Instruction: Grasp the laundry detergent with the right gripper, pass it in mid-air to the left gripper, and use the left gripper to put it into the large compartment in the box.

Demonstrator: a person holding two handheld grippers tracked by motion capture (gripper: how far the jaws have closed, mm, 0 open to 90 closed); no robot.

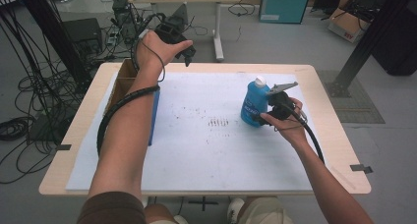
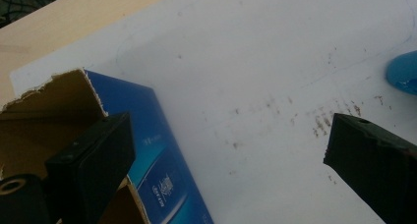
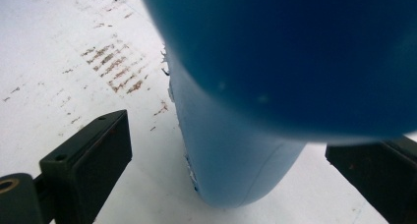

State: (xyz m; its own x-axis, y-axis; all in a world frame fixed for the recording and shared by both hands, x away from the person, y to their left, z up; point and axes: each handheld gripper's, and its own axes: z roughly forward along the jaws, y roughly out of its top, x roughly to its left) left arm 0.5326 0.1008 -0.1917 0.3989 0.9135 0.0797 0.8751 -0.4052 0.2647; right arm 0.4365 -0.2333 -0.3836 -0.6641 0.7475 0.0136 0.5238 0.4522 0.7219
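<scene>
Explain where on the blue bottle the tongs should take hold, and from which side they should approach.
Grip the bottle on its broad lower body, below the narrow white cap. It stands upright on the white mat, so its sides are free. Come in level from its right, where the right tongs already sit, jaws open either side of the body. The cap looks too small and high for a steady hold.

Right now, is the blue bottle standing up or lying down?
Standing up. In the high view the blue bottle rests on its base on the white board, white cap on top, with the right hand-held gripper around it.
</scene>
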